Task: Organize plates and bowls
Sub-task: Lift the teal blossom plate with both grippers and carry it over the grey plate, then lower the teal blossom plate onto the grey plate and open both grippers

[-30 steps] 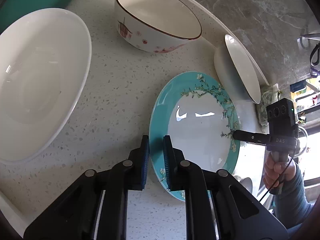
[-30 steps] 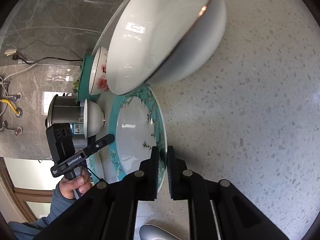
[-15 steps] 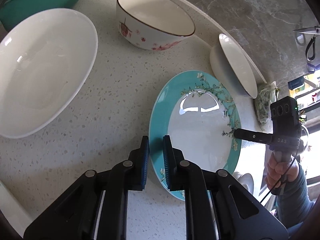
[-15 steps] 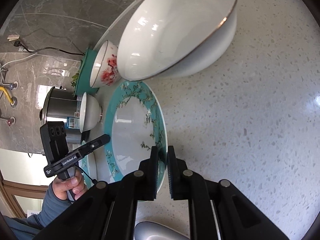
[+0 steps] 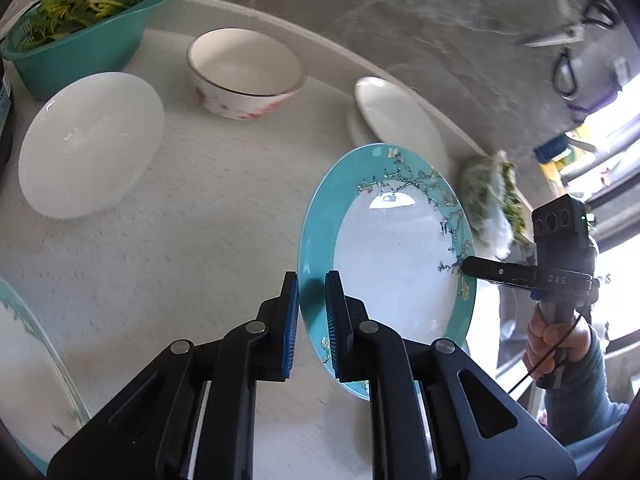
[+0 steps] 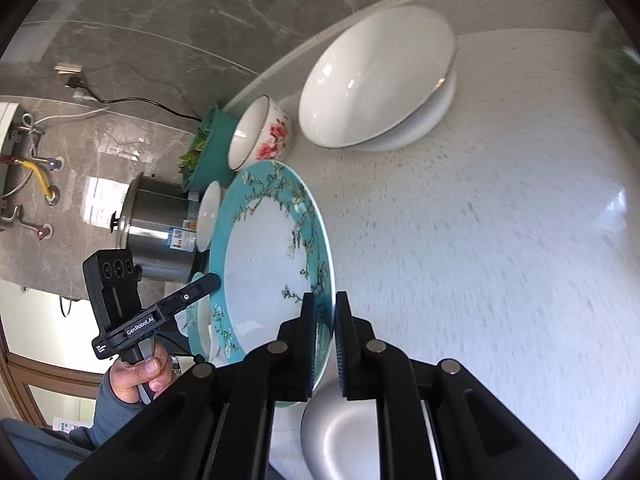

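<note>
Teal plate (image 5: 394, 264), white centre, blossom-branch pattern on the rim: held tilted above the speckled countertop (image 5: 192, 216), pinched at opposite edges by both claws. Left gripper (image 5: 312, 316): blue-padded jaws clamped on the plate's near rim, rim seen between the pads. Right gripper (image 6: 323, 336): jaws pressed onto the plate's rim from the other side; in the left wrist view its black fingers (image 5: 496, 271) meet the flowered edge, with the person's hand (image 5: 554, 344) and a grey-blue sleeve on the handle below. The other hand (image 6: 138, 372) shows in the right wrist view, gripping the left tool's handle. Flowered bowl (image 5: 244, 72), white with red blossoms and a dark rim: upright on the countertop, beyond the plate. Wide white bowl (image 5: 90, 144): on the countertop, left of the plate, well apart from it. Shallow white bowl (image 5: 396, 120): near the back wall, just beyond the plate. Teal basket (image 5: 80, 32) of green leaves: far left corner. Steel pot (image 6: 160, 232): behind the plate in the right wrist view. Second patterned plate (image 5: 28, 364): partly seen at the lower left edge. Both views blurred.
</note>
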{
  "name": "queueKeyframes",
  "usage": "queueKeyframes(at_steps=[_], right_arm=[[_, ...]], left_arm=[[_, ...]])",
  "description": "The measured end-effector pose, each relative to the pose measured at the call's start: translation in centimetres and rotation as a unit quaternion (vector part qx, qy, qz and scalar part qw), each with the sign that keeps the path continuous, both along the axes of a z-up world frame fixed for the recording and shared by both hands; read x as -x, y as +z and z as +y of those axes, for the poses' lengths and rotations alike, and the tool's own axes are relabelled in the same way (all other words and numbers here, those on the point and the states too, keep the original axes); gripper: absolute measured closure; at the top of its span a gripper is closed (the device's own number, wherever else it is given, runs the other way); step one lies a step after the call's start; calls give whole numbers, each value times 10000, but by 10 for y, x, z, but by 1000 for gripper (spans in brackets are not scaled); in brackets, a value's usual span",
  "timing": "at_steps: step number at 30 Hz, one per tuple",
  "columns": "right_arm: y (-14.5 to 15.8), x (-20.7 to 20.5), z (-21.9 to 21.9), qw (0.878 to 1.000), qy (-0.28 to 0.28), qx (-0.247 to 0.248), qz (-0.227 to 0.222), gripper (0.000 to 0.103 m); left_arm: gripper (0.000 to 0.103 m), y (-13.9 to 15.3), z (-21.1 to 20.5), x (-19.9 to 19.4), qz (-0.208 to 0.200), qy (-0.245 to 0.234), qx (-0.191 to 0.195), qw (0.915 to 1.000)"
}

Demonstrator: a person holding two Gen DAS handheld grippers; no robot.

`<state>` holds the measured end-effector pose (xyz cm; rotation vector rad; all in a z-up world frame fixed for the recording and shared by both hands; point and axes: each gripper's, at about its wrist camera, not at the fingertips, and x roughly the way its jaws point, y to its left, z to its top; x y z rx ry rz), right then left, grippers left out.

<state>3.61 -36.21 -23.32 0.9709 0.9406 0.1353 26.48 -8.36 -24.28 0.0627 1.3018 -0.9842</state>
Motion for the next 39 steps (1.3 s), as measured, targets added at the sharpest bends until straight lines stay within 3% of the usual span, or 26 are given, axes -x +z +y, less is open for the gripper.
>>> queueKeyframes(at_steps=[9, 17, 23, 39], right_arm=[[3, 93, 13, 9987, -494, 32, 99, 90], [-22, 152, 22, 9957, -829, -121, 399, 90], [-38, 168, 26, 9945, -894, -119, 541, 89], [-50, 172, 39, 9936, -650, 387, 841, 86]], left_arm=[[92, 15, -2, 84, 60, -544, 42, 9985], [92, -8, -6, 148, 107, -1017, -280, 9944], [92, -25, -10, 172, 69, -1158, -429, 9923], [91, -54, -24, 185, -73, -1377, -796, 9872]])
